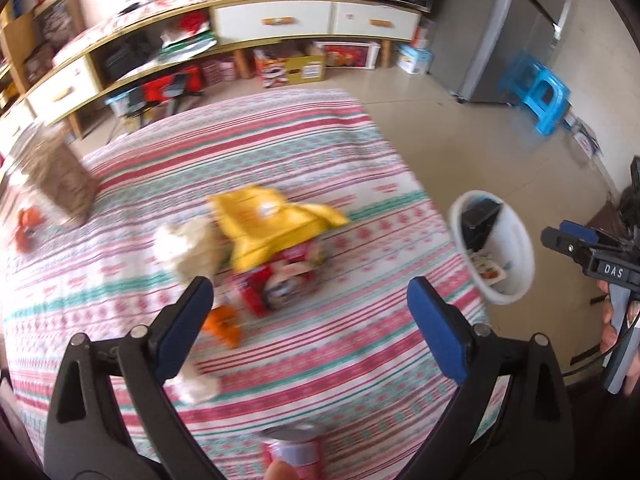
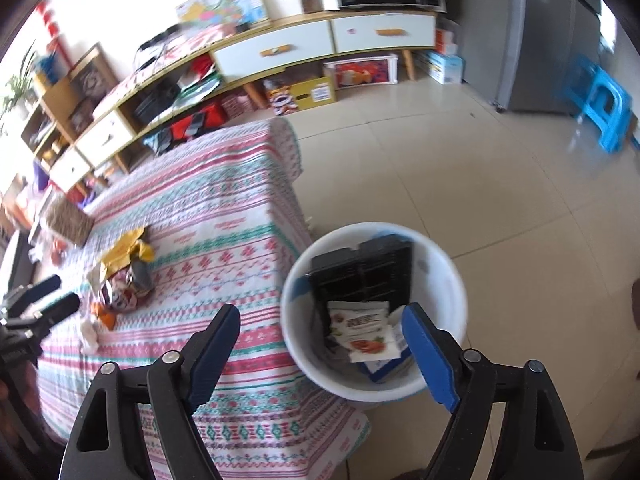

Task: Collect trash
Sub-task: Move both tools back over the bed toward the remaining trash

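A pile of trash lies mid-table: a yellow wrapper (image 1: 268, 220), a red snack packet (image 1: 280, 280), crumpled white tissue (image 1: 184, 248) and an orange scrap (image 1: 224, 324). My left gripper (image 1: 308, 300) is open and empty just short of the pile. The pile also shows in the right wrist view (image 2: 124, 272). A white bin (image 2: 304, 344) stands on the floor beside the table and holds a black tray (image 2: 364, 276) and a white packet (image 2: 364, 332). My right gripper (image 2: 320, 332) is open and empty above the bin's near rim. It appears at the right edge of the left view (image 1: 568, 240).
A red can (image 1: 294, 452) sits at the table's near edge. A brown box (image 1: 60, 176) and a small orange object (image 1: 28, 224) lie at the far left of the striped cloth (image 1: 280, 140). A shelf unit (image 2: 280, 48), fridge (image 1: 516, 36) and blue stool (image 2: 604, 108) stand behind.
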`<state>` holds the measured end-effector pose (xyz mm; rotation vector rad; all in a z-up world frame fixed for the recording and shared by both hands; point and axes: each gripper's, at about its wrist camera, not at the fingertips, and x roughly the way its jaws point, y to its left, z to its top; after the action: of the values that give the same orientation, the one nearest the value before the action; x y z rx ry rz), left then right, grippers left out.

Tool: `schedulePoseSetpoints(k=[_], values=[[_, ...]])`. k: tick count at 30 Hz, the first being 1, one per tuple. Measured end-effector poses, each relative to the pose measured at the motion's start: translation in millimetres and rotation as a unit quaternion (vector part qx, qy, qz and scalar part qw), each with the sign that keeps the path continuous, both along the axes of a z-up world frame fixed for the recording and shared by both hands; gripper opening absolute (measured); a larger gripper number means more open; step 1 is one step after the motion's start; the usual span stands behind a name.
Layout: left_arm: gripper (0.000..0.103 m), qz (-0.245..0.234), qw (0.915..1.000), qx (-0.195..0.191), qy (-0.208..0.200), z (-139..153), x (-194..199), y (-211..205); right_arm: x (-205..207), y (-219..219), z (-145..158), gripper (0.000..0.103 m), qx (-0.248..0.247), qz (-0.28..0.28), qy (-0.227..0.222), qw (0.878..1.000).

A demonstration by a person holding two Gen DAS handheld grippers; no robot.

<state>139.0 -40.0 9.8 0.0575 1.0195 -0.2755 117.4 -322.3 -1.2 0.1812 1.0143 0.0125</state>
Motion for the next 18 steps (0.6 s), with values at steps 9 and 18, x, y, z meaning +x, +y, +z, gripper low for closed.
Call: schedulePoseSetpoints(k=[9, 18], values=[[0.097, 0.046, 0.9987, 0.005, 0.019, -25, -5, 65, 10, 45, -9, 0.085, -0.01, 0.034, 0.013, 0.999], [0.097, 0.044, 0.9942, 0.006, 0.098, -69, -4, 92, 21, 83, -22, 0.085, -0.028, 0.065, 0.034, 0.997]])
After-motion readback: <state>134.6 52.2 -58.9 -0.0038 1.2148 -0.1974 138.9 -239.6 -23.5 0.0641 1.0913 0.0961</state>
